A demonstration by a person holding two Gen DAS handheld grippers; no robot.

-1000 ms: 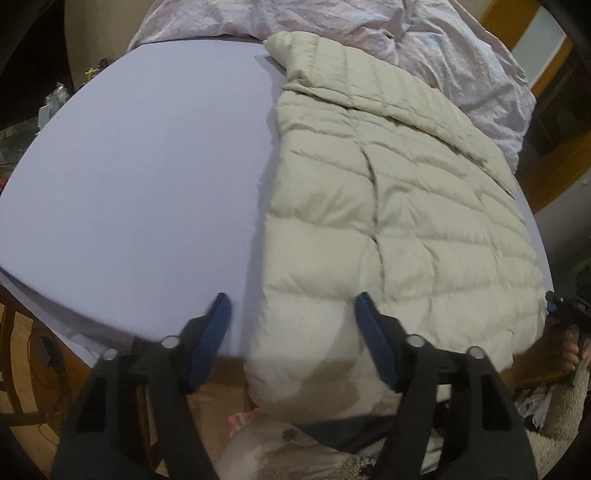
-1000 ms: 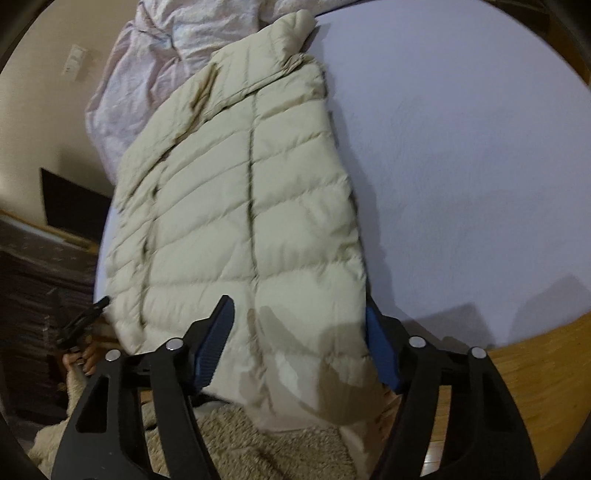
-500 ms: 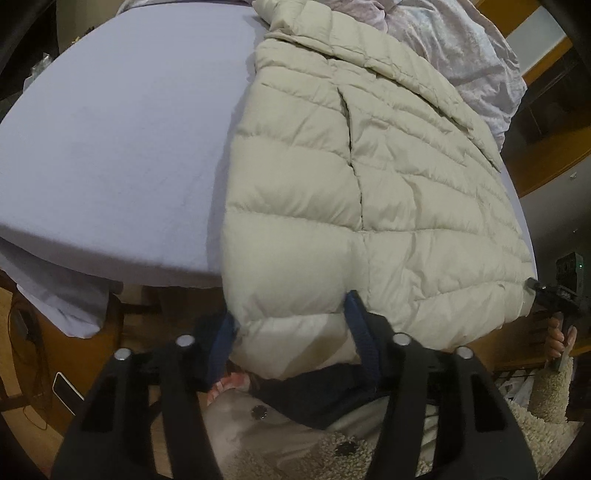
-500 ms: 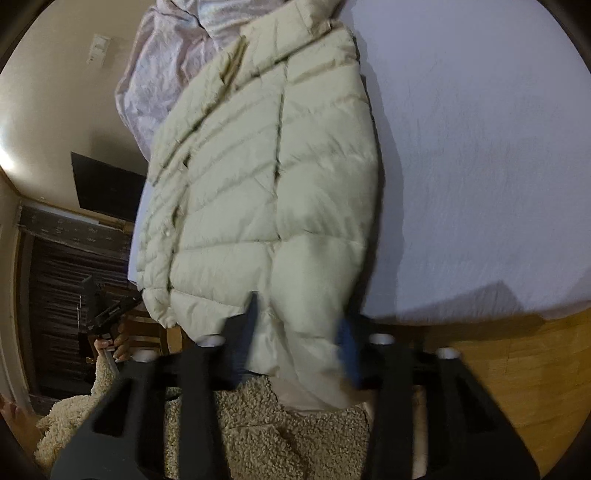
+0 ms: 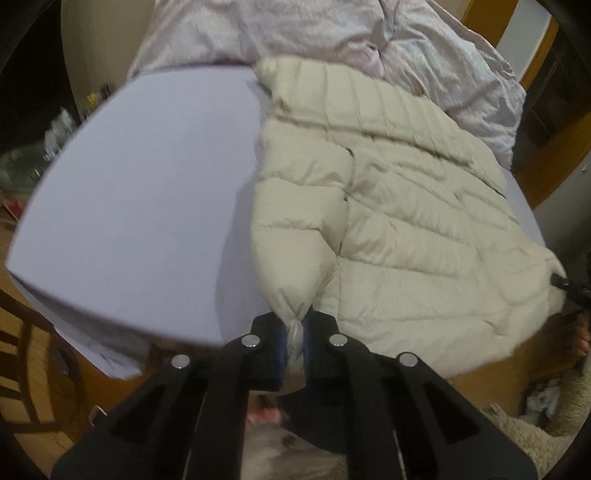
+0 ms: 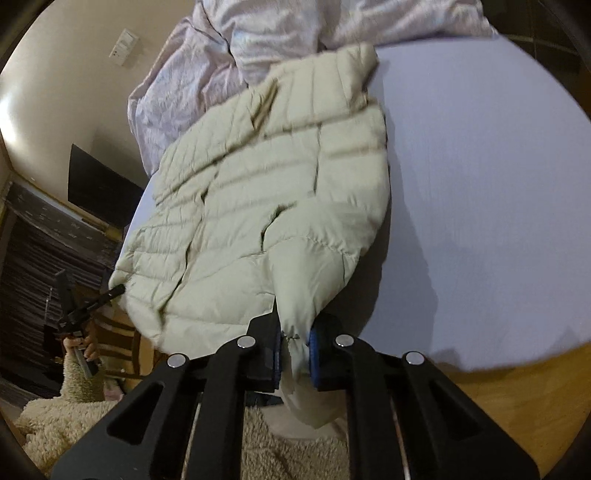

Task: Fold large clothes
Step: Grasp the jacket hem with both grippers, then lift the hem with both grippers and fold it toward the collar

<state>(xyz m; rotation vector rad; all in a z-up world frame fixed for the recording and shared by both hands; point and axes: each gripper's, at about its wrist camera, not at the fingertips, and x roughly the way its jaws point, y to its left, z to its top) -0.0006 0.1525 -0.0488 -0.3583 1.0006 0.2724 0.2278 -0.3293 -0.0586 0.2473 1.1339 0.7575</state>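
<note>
Jacket [image 5: 388,206] hem pinched; only right view shows wall switch [image 6: 123,42].

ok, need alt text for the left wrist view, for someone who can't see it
The left gripper is shut on a bunched corner of the hem of a cream quilted puffer jacket, which lies spread over the right side of a bed with a pale lavender sheet. A crumpled pinkish duvet is piled at the far end, and the other gripper's tip meets the jacket's right corner.
</note>
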